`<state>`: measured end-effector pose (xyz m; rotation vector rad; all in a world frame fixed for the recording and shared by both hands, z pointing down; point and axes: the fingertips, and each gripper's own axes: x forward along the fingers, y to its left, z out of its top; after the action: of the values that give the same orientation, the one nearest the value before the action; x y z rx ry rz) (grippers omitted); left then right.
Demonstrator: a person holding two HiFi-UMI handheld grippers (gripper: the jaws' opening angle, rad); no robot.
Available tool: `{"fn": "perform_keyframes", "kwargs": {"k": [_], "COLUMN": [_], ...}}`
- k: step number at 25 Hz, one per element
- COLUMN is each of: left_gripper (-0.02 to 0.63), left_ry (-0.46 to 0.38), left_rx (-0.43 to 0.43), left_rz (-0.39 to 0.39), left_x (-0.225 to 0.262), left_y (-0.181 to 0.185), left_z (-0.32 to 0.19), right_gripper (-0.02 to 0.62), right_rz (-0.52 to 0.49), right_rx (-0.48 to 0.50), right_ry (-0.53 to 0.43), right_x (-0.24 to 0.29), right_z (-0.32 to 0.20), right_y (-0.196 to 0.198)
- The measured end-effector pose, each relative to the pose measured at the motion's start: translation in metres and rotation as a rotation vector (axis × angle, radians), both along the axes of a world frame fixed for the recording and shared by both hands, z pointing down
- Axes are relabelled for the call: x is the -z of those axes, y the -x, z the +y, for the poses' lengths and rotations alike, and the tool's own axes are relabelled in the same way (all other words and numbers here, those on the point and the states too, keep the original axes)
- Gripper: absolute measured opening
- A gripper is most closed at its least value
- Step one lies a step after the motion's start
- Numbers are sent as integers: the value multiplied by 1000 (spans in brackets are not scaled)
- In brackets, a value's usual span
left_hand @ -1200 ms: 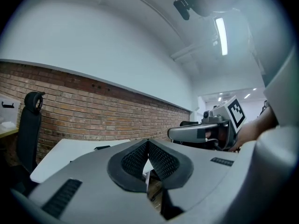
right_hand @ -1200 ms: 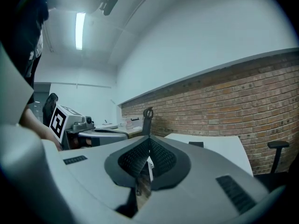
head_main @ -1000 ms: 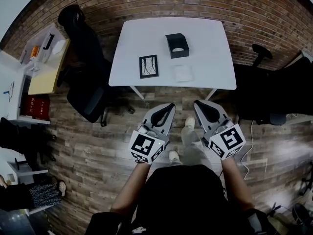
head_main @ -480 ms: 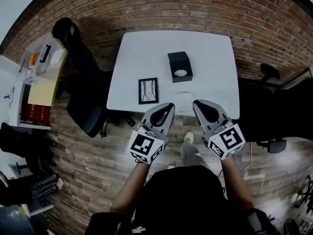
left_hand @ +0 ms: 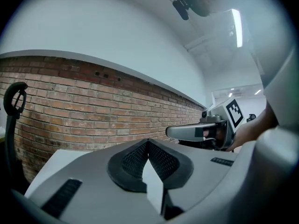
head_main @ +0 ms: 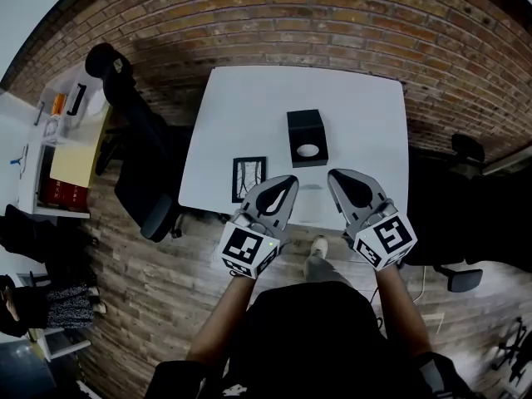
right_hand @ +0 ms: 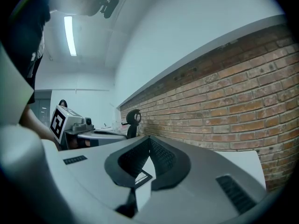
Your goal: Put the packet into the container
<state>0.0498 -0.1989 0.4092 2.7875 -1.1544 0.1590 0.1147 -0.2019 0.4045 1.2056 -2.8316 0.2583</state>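
Holding left gripper (head_main: 289, 179) and right gripper (head_main: 334, 175) clamped shut, empty, flanking white packet (head_main: 312, 202) lying flat beside container (head_main: 307, 137), long axis too faint to call.

**Both grippers shut, empty, side by side**

Left gripper (head_main: 285, 181): jaws together at the tips, nothing between them. Right gripper (head_main: 339, 176): same, closed and empty. Both are held out front, roughly level, with tips angled slightly inward, near each other but apart. Bare forearms (head_main: 218, 327) run back to the torso. Marker cubes (head_main: 248, 250) face up.
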Motion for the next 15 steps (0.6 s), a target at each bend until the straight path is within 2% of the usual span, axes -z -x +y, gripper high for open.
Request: {"fn": "perform_keyframes", "kwargs": {"k": [15], "left_gripper": [8], "left_ry": [11], "left_rx": [71], "left_rz": [-15], "left_x": [-7], "left_y": [-12], "left_z": [-44], "right_gripper": [5], "right_rz": [5], "right_rx": [81], "right_ry": [-7], "right_x": [-4], "right_z": [-46], "right_y": [-11]}}
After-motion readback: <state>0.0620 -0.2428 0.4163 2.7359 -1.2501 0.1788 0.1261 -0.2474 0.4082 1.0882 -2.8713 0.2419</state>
